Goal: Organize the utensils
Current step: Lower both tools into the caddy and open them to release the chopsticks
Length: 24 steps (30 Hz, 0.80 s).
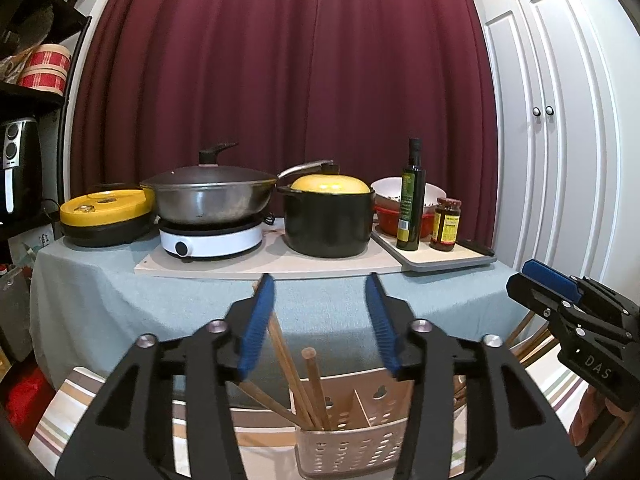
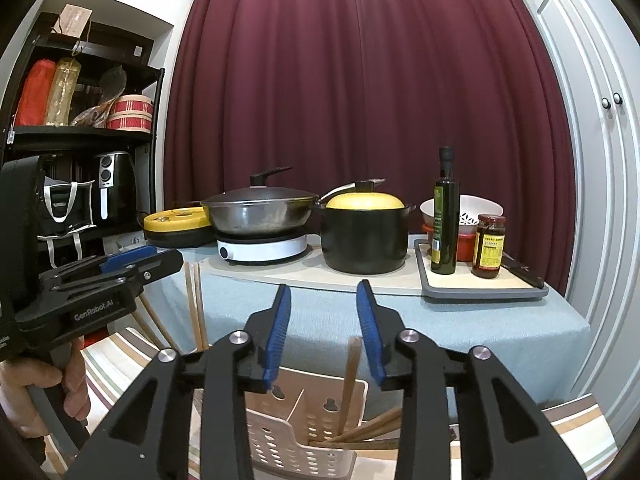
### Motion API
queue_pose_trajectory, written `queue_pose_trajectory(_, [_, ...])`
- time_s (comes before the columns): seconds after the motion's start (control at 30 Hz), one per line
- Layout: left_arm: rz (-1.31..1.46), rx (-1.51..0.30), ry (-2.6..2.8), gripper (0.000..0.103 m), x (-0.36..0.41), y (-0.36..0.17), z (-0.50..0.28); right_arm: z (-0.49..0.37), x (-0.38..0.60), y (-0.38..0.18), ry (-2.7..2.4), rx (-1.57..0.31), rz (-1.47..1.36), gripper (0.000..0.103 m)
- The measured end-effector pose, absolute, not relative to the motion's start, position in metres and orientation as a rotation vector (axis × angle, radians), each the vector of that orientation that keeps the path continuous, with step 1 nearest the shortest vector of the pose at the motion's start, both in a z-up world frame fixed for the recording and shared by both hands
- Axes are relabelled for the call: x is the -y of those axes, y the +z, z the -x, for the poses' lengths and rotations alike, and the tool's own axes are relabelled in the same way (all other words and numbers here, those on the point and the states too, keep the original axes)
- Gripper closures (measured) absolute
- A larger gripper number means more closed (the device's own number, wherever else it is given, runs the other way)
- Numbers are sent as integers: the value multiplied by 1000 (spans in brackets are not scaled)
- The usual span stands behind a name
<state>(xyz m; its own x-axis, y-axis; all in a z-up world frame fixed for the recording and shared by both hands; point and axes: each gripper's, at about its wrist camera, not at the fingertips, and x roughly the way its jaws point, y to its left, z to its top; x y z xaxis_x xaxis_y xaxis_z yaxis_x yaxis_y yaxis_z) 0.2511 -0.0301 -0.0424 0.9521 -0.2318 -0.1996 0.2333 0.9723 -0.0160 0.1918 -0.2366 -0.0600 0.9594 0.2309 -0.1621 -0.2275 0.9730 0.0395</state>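
A beige perforated utensil holder (image 1: 352, 436) (image 2: 304, 432) with two compartments stands on a striped cloth (image 1: 60, 412) below both grippers. Several wooden chopsticks (image 1: 304, 380) stand slanted in its left compartment. In the right wrist view, other chopsticks (image 2: 368, 428) lean low to the right in the right compartment, and one blurred chopstick (image 2: 352, 372) stands upright close to the right pad. My left gripper (image 1: 319, 280) (image 2: 120, 266) is open above the holder, holding nothing. My right gripper (image 2: 323, 288) (image 1: 560, 292) is open too, its pads apart around the upright chopstick.
Behind stands a table with a blue cloth (image 1: 192, 300), carrying a lidded wok (image 1: 208, 196) on an induction hob, a black pot with a yellow lid (image 1: 328, 216), an oil bottle (image 1: 412, 196) and a jar (image 1: 446, 224) on a tray. Black shelves (image 2: 80, 132) stand left, white cupboard doors (image 1: 560, 120) right.
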Motion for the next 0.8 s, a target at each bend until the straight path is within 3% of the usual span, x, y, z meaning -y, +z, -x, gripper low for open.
queue_pose_trajectory(0.03, [-10,-195,-233,45,30,-41,-248,-191,236,-59,231,-165,-19,66])
queue_pose_trajectory(0.23, [-36,-157,-207,35,32,-33,-230,-178,234,-54,220,-153,-12,58])
queue_pose_trajectory(0.8, [-73,-121,-167,27,30,-23,-157,-129,240,-45,167,-157,7,45])
